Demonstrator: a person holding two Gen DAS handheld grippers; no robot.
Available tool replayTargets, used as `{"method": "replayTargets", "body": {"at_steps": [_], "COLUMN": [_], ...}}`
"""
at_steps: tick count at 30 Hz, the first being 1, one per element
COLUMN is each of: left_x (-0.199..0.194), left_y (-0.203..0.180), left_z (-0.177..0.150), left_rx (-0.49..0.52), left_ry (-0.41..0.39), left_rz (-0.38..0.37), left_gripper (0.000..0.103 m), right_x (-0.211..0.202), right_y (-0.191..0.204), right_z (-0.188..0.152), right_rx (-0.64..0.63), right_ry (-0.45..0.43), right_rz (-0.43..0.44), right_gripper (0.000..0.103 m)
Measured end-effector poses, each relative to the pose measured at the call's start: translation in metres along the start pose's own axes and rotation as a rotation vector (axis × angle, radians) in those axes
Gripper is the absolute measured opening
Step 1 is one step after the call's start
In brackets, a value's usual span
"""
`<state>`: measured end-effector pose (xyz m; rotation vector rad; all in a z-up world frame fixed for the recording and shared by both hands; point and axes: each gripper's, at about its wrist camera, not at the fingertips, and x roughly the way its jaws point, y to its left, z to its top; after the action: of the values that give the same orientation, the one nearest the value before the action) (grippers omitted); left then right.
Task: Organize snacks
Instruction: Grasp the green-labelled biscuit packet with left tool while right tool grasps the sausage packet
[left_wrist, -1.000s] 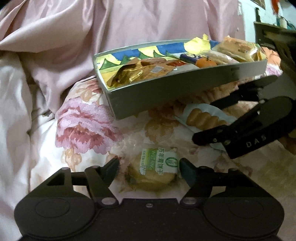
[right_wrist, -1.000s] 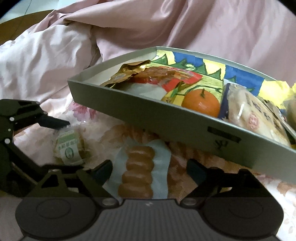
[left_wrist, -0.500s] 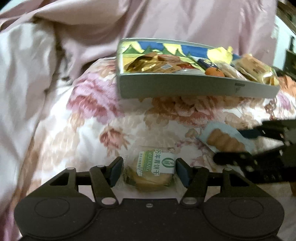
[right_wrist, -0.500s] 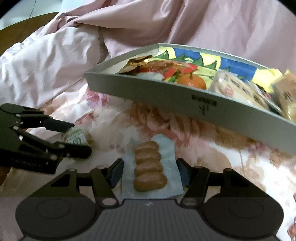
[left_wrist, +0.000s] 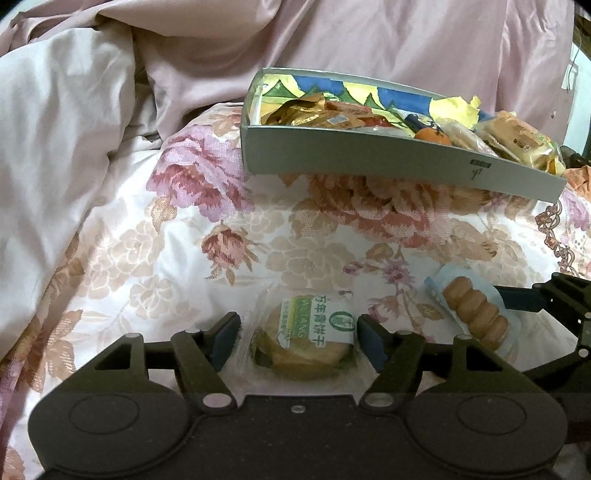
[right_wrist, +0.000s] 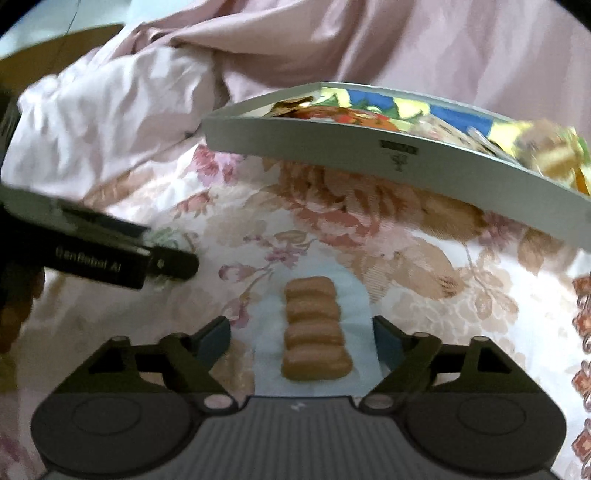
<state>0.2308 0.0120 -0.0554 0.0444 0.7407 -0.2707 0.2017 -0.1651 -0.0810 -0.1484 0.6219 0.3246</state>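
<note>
A round biscuit in a clear wrapper with a green label (left_wrist: 306, 343) lies on the floral bedspread between the fingers of my left gripper (left_wrist: 297, 338). Its jaws are opening and the pads do not squeeze the pack. A ridged brown pastry in a pale blue wrapper (right_wrist: 316, 332) lies between the fingers of my right gripper (right_wrist: 301, 341). These jaws are opening too, with a gap on the left side. Beyond both stands a grey box (left_wrist: 369, 162) with a colourful lining, filled with several wrapped snacks and a small orange (left_wrist: 432, 136).
Crumpled pink bedding (left_wrist: 92, 129) rises at the left and behind the box (right_wrist: 332, 140). My right gripper (left_wrist: 535, 295) shows at the right edge of the left wrist view beside the pastry (left_wrist: 476, 314). The left gripper (right_wrist: 162, 258) reaches in at the right wrist view's left.
Both grippers have drawn back from the box, each with its snack still between its fingers. The right jaws narrowed around the pastry and have widened again. The left wrist has rolled.
</note>
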Motion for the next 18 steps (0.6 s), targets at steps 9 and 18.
{"method": "replayTargets", "body": {"at_steps": [9,18], "left_x": [0.002,-0.007], "left_y": [-0.008,-0.025], "left_z": [-0.004,-0.012], "left_rx": [0.032,0.018], "left_ry": [-0.008,-0.027], "left_rz": [0.028,0.08], "left_gripper": [0.069,0.057], "right_x": [0.002,-0.003], "right_y": [0.004,0.008], "right_z": [-0.005,-0.005], "right_rx": [0.001,0.001], "right_ry": [-0.026,-0.028], "right_rz": [-0.039,-0.062], "right_gripper": [0.081,0.066]}}
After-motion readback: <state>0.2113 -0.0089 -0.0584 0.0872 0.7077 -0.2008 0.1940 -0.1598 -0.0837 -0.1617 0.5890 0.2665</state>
